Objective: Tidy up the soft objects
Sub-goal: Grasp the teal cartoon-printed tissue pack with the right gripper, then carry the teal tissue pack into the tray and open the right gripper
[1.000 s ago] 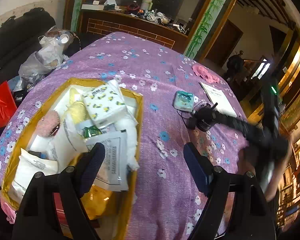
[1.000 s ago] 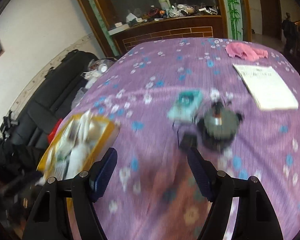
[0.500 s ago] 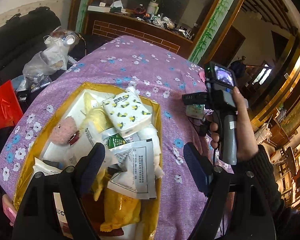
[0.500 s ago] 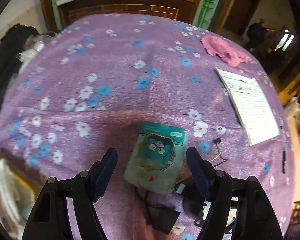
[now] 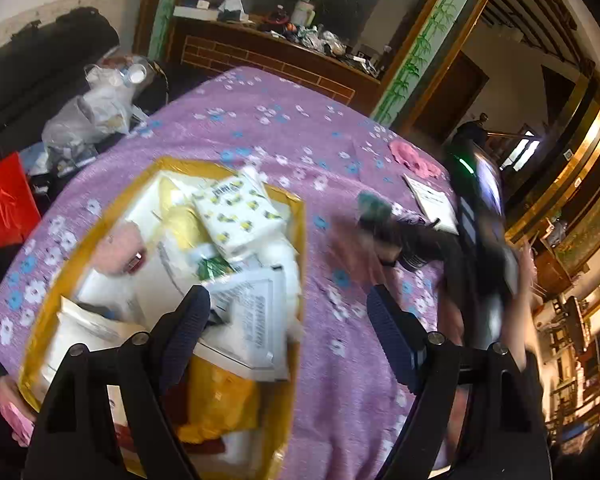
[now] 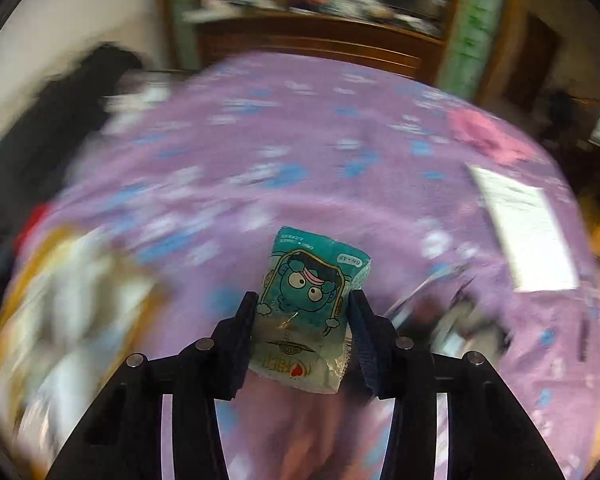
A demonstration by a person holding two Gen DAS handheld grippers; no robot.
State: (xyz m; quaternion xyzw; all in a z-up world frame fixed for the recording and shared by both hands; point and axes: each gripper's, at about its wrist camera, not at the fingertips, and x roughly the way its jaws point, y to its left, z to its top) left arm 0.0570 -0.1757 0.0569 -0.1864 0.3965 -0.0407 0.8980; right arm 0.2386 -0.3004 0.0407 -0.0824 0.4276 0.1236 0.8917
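Note:
My right gripper (image 6: 302, 308) is shut on a teal tissue pack (image 6: 314, 292) with a cartoon face, held above the purple flowered tablecloth (image 6: 260, 140). In the left wrist view the right gripper (image 5: 384, 220) is a blurred dark shape with the teal pack (image 5: 374, 206) at its tip, right of the yellow box (image 5: 296, 220). The box holds several soft packs, among them a white pack with yellow print (image 5: 238, 216). My left gripper (image 5: 288, 320) is open and empty above the box's near right side.
A pink cloth (image 5: 412, 158) and a white paper sheet (image 5: 432, 200) lie at the table's far right. A black device with cable (image 6: 460, 316) lies on the cloth to the right of the pack. Bags (image 5: 88, 120) and a black sofa are off the left edge.
My right gripper has closed on the teal tissue pack and lifted it off the cloth, swinging left toward the box. My left gripper stays open over the box.

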